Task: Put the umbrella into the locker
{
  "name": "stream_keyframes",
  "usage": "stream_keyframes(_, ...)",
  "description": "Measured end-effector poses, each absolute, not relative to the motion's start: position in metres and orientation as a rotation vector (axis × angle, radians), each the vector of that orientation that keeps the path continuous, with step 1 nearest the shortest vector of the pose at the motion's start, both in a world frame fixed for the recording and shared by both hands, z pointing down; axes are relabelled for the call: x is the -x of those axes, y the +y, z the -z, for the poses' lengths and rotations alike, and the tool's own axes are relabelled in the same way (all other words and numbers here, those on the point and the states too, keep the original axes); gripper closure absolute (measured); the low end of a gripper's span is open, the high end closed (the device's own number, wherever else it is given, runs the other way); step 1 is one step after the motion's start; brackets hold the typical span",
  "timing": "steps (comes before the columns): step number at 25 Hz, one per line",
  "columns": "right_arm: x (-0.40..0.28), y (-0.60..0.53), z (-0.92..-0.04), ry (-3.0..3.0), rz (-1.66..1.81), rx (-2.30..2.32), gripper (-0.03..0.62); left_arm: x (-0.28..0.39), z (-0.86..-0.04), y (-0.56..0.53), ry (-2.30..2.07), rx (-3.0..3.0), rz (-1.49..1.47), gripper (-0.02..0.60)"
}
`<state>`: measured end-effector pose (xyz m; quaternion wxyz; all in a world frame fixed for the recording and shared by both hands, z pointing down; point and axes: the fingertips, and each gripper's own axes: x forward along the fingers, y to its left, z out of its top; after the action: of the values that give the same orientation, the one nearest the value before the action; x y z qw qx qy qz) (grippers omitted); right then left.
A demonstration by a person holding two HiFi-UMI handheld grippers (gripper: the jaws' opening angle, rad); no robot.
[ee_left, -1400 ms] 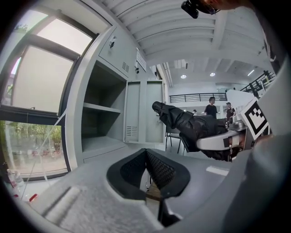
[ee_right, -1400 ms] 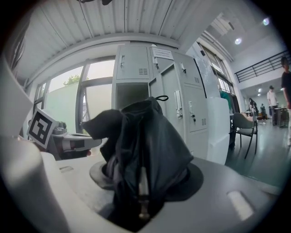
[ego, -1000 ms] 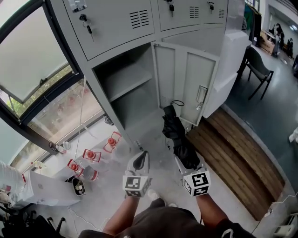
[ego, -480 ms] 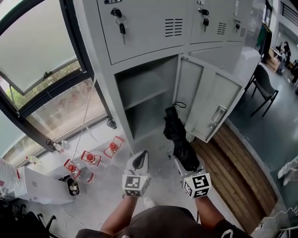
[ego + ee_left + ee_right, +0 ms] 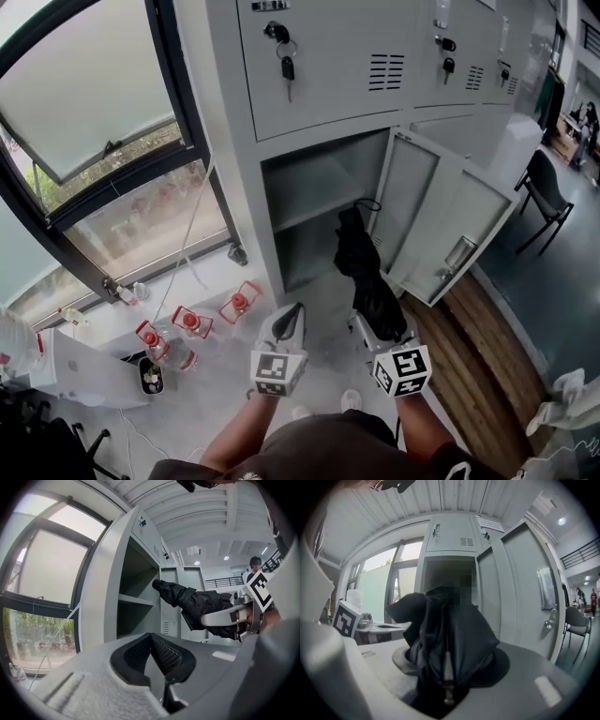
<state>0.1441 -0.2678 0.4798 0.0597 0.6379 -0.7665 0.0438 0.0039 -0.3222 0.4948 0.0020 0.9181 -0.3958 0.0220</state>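
A black folded umbrella (image 5: 366,272) sticks out of my right gripper (image 5: 378,323), which is shut on its lower end; its tip and wrist loop reach the front of the open locker compartment (image 5: 323,202). In the right gripper view the umbrella (image 5: 450,634) fills the space between the jaws, with the dark locker opening (image 5: 445,581) straight ahead and the open door (image 5: 511,588) to the right. My left gripper (image 5: 284,323) hangs beside it on the left, shut and empty, with its pads (image 5: 161,654) meeting. The umbrella (image 5: 197,604) also crosses the left gripper view.
The locker has one shelf (image 5: 319,211) inside. Its door (image 5: 441,225) swings out to the right. Keys (image 5: 284,56) hang from the closed locker above. Red-capped bottles in holders (image 5: 187,323) stand on the floor at the left, under a window. A chair (image 5: 548,192) and a wooden platform (image 5: 469,366) lie to the right.
Both grippers and the view have come closer to the locker. The umbrella's tip has advanced from out in front of the door to the mouth of the open compartment.
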Motion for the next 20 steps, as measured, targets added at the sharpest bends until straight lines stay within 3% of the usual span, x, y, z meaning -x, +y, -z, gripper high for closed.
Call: stream_keyframes(20,-0.141,-0.365,-0.421,-2.433,-0.041,-1.775,0.361,0.001,-0.476,-0.347,-1.434,-2.766,0.013,0.577)
